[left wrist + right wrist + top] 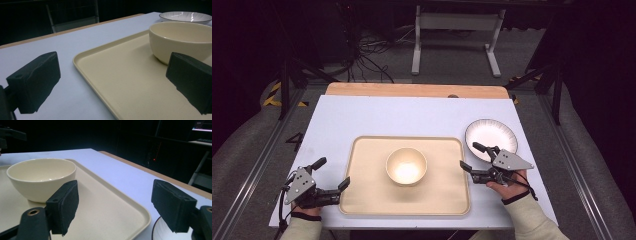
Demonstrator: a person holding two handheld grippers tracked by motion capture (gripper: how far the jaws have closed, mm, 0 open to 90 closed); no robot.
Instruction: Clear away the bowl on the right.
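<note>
- Dark studio, cables on the floor behind; a white-topped table (362,115) carries a beige tray (367,200), with a person's two hands working from the near edge.
- Left gripper (332,175) sits at the tray's left edge, jaws spread wide and holding nothing; in its own view the tray's corner lies between them.
- Right gripper (473,157) hovers at the tray's right edge, jaws likewise spread and empty, one toward the tray, the other over the plate (497,131).
- Bowl (406,166) stands upright at the tray's middle, apart from both grippers; the plate rests on the table just beside the tray's far right corner.
- Likely step: gripping the tray by both rims. Close both sides evenly, lift level, keep the bowl from sliding, and clear the plate.
- No brands, labels or readable writing appear.
</note>
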